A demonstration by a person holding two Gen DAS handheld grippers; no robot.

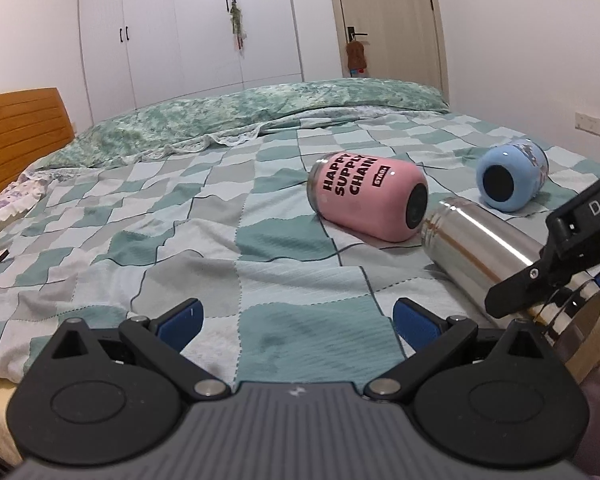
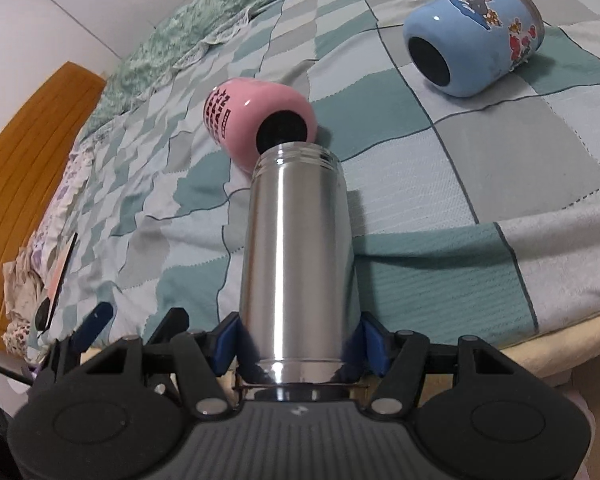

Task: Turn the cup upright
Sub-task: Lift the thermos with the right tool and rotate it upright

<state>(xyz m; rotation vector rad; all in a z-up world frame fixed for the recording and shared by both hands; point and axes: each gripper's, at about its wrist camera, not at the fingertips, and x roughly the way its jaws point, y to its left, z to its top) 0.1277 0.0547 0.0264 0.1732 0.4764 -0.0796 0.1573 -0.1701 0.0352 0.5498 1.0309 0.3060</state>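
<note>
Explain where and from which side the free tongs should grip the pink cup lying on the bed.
Grip the pink cup across its rounded middle, coming from above with the open left tongs: it lies on its side, so both flanks are exposed.

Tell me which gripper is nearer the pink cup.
Right. The right gripper is shut on the steel flask, whose threaded mouth lies right beside the pink cup. The left gripper is open over bare checkered bedspread, farther back from the cup.
</note>
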